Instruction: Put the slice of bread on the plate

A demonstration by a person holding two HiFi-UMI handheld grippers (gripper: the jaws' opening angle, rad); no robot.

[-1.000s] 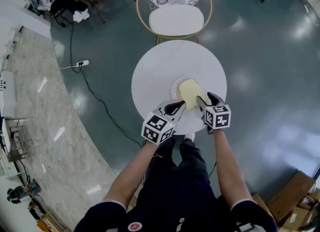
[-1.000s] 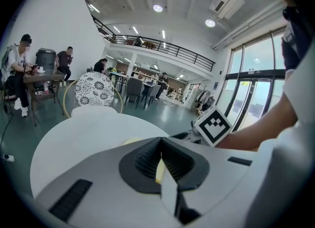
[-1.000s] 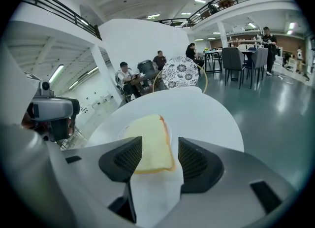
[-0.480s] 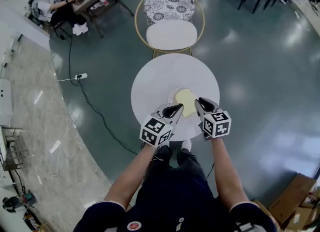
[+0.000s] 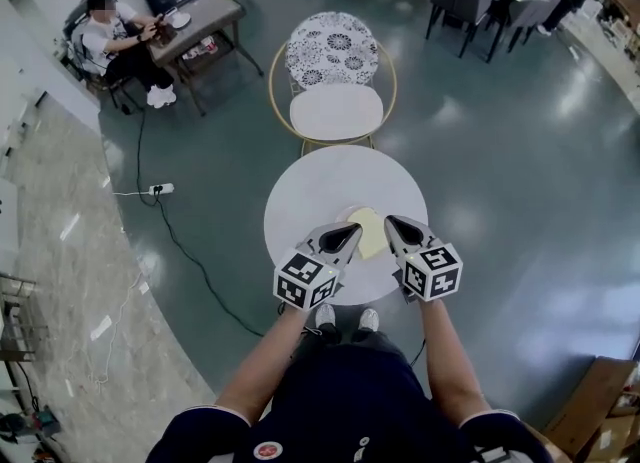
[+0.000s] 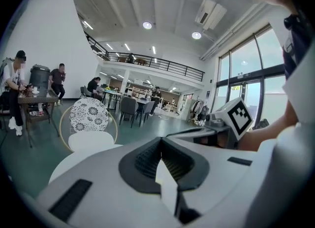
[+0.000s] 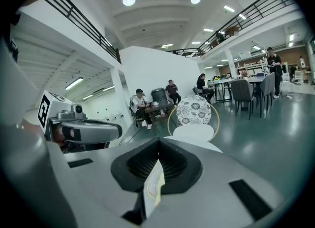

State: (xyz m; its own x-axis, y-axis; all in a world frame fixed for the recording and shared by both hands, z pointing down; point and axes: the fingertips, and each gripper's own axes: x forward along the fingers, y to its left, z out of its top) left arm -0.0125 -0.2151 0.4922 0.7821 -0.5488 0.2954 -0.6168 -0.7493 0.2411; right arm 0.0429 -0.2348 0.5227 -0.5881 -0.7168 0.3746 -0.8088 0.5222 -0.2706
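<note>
Lying on the small round white plate (image 5: pixel 346 218), the pale yellow slice of bread (image 5: pixel 371 234) sits on the round white table (image 5: pixel 320 186). The job looks done. The left gripper (image 5: pixel 345 235) is closed and empty. The right gripper (image 5: pixel 398 229) has just been closing on nothing and is closed too. Next, both only need to move away from the bread.

My left gripper (image 5: pixel 345 234) and my right gripper (image 5: pixel 395 226) are side by side before me, tips angled slightly down, forearms (image 5: pixel 445 351) stretched forward. My left jaws are pressed together. My right jaws have just been closing, with nothing between them, and now meet.
</note>
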